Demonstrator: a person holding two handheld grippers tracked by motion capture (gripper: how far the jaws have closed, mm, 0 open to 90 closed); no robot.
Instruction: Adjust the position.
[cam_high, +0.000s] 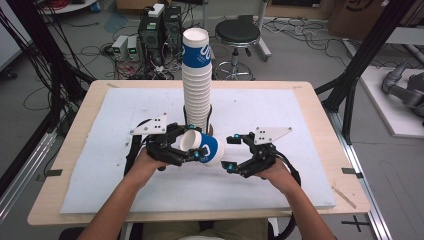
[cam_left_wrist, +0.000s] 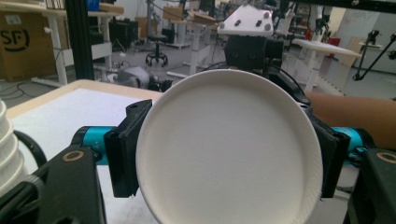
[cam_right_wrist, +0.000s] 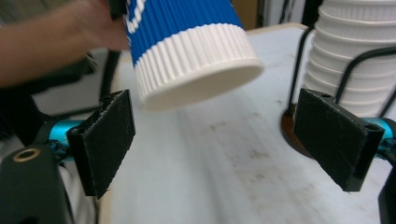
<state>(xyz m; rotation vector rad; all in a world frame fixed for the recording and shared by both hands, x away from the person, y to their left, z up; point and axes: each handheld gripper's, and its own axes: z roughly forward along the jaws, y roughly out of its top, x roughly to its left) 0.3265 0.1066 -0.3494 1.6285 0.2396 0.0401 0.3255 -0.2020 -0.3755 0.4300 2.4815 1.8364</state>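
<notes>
The left hand-held gripper (cam_high: 192, 156) is clamped on a blue-and-white paper cup (cam_high: 202, 147), holding it on its side above the white surface (cam_high: 280, 190), just in front of the tall cup stack (cam_high: 196, 80). The right hand-held gripper (cam_high: 229, 152) stands wide open beside the cup's base, its pads (cam_right_wrist: 108, 140) touching nothing. The step looks like a handover or a separation; to do it well, the right jaws should straddle the ribbed base squarely and close gently, while the left grip holds firm without crushing the rim.
</notes>
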